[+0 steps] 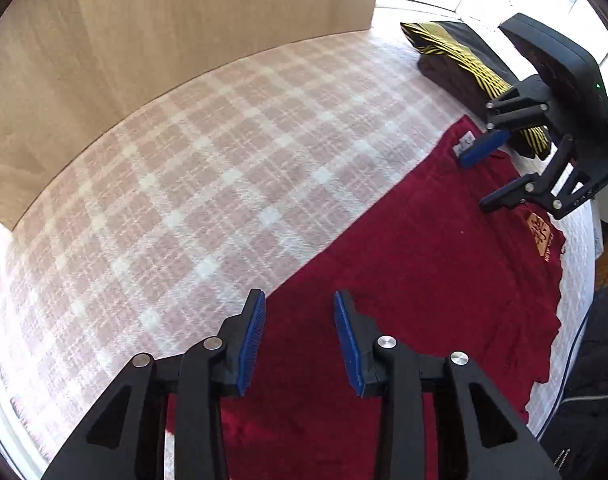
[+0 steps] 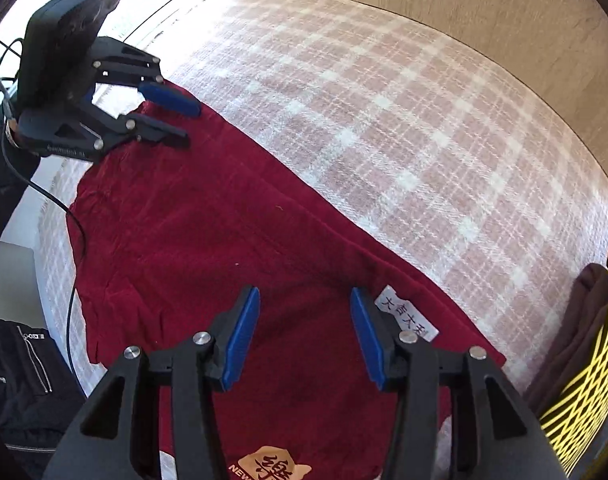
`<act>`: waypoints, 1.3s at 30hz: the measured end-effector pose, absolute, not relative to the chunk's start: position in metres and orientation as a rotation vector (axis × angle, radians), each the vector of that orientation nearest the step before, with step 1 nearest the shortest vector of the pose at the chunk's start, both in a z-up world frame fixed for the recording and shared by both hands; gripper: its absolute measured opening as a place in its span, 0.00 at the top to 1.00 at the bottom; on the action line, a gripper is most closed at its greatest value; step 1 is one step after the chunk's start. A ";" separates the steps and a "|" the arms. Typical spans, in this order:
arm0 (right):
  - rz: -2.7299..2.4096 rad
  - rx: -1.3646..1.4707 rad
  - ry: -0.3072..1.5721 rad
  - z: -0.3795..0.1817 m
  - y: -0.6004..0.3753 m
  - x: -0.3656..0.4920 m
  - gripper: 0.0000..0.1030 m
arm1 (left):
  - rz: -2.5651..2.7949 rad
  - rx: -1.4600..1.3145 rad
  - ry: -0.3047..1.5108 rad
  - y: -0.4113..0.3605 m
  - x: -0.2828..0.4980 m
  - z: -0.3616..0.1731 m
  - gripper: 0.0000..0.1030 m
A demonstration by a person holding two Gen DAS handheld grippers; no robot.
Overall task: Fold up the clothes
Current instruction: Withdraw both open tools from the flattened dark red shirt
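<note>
Both my tongs, left gripper [image 1: 299, 344] and right gripper [image 2: 306, 338], point down, spread, empty, over the red garment [image 1: 404, 280] at the plaid bed's [image 1: 183, 160] near edge; folded striped pile [image 1: 464, 60] beyond.

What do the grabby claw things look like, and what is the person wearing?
Each gripper is black plastic. The left gripper and right gripper both have two fingers with ridged blue pads, joined by silver round bolts. A boxy black body with a tiny green light sits behind the fingers. A black cable trails away. The person wears a black jacket with silver zips.
</note>
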State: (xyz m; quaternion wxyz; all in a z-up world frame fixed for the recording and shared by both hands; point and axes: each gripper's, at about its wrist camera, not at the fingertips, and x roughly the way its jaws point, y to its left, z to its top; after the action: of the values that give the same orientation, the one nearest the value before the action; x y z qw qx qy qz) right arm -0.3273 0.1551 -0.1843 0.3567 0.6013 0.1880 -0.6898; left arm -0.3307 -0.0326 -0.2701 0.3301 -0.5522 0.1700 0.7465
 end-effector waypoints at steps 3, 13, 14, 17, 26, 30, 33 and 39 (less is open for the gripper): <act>-1.797 1.522 0.445 -0.161 0.169 -0.301 0.54 | 1.983 -1.410 0.435 -0.050 -0.300 -0.249 0.66; -1.795 1.565 0.462 -0.184 0.219 -0.205 0.54 | 1.900 -1.564 0.250 -0.107 -0.159 -0.267 0.59; -1.795 1.571 0.502 -0.190 0.223 -0.197 0.54 | 1.884 -1.600 0.257 -0.109 -0.150 -0.275 0.59; -1.818 1.572 0.641 -0.202 0.230 -0.193 0.53 | 1.952 -1.626 0.289 -0.120 -0.144 -0.271 0.55; -1.945 1.477 0.402 -0.160 0.233 -0.198 0.53 | 1.946 -1.416 0.302 -0.068 -0.144 -0.235 0.52; -1.927 1.534 0.442 -0.215 0.198 -0.199 0.52 | 1.900 -1.465 0.351 -0.055 -0.140 -0.261 0.53; -1.915 1.624 0.478 -0.220 0.213 -0.192 0.51 | 1.919 -1.518 0.366 -0.063 -0.132 -0.259 0.52; -2.131 1.526 0.425 -0.160 0.269 -0.201 0.51 | 2.006 -1.289 0.430 -0.014 -0.094 -0.195 0.52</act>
State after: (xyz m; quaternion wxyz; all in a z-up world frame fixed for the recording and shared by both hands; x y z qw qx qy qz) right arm -0.2007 0.2687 -0.1603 0.2410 0.5579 0.1552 -0.7789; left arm -0.0936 -0.0143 -0.1953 0.3519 -0.4980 0.1660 0.7750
